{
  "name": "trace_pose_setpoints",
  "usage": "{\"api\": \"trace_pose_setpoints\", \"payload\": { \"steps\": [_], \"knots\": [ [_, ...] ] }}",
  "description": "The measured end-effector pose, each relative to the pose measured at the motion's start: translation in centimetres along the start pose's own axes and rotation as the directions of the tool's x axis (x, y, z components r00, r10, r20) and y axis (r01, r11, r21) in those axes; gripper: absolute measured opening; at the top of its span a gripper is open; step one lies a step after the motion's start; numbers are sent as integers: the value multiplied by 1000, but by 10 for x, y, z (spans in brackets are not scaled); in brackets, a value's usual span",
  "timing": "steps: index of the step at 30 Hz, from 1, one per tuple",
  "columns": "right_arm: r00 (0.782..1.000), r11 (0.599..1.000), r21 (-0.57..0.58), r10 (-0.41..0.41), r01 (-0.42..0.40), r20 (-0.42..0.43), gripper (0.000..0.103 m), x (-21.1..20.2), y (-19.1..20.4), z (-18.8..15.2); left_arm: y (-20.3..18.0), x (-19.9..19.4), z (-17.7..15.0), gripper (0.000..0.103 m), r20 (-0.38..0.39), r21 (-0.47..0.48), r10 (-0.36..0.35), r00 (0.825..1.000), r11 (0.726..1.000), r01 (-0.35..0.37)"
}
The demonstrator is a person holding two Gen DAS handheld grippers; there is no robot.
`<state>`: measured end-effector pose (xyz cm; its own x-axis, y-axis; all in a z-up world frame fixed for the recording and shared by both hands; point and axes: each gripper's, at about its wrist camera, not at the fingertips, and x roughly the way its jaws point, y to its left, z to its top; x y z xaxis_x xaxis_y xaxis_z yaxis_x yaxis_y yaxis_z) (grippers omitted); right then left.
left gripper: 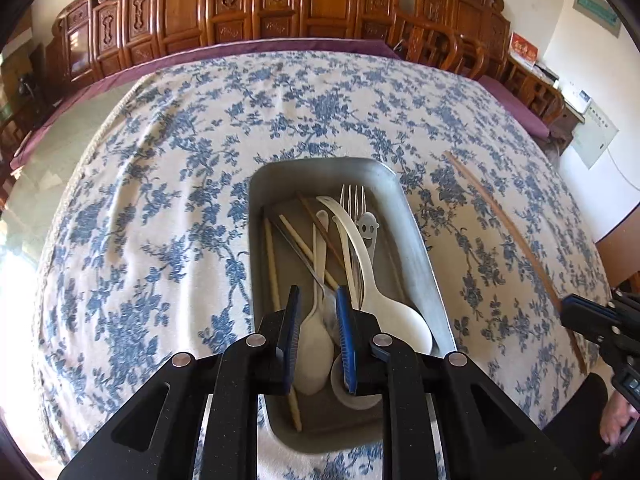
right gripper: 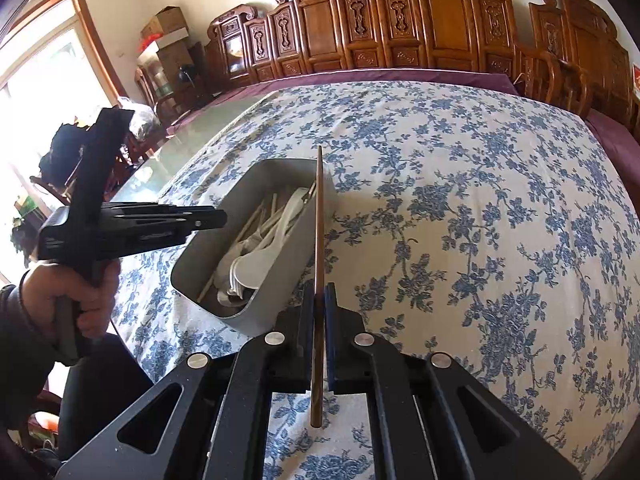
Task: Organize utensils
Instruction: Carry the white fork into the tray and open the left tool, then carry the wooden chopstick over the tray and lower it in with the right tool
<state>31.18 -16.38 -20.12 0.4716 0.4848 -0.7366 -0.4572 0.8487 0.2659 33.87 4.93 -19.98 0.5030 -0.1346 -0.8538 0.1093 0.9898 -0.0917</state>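
Nearest to us in the right wrist view, our right gripper (right gripper: 319, 304) is clamped on a long, thin brown wooden chopstick (right gripper: 318, 240), its blue-padded fingers (right gripper: 330, 312) pressed against both sides of the stick. That chopstick runs forward from between the fingers, its far tip reaching over the right rim of the grey rectangular metal tray (right gripper: 276, 276), while its near end pokes back past the black gripper body. From the left wrist view we see our left gripper (left gripper: 318, 304) hanging over the near end of the tray (left gripper: 416, 236) with its blue-padded fingers (left gripper: 343, 320) parted and nothing between them. Inside the tray lie several white plastic spoons (left gripper: 384, 312), a silver metal fork (left gripper: 354, 200), a small grey smiley-face utensil (left gripper: 366, 230) and a few pale wooden chopsticks (left gripper: 273, 264), all piled lengthwise. We hold the brown chopstick (left gripper: 516, 236) well to the right of the tray here, slanting above the white tablecloth with blue floral print (left gripper: 160, 184). A row of carved brown wooden chair backs (right gripper: 400, 28) stands behind the far edge of the table.
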Motion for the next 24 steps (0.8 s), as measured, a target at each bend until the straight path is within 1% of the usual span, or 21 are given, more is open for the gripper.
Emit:
{"api": "trace_pose_setpoints", "payload": {
  "steps": [7, 14, 18, 24],
  "knots": [
    [1000, 1000, -16, 21, -21, -9, 6, 12, 17, 8, 11, -27, -5, 16, 36, -2, 5, 999, 1000, -5],
    [998, 999, -22, 47, -48, -32, 6, 33, 38, 17, 27, -49, -14, 22, 68, -22, 14, 998, 1000, -13],
    [997, 998, -15, 56, -57, -54, 6, 47, 46, 22, 34, -55, -18, 23, 72, -25, 19, 997, 1000, -17],
    [994, 999, 9, 47, -46, -97, 6, 72, 54, 30, 43, -63, -21, 25, 80, -32, 17, 997, 999, -15]
  ]
}}
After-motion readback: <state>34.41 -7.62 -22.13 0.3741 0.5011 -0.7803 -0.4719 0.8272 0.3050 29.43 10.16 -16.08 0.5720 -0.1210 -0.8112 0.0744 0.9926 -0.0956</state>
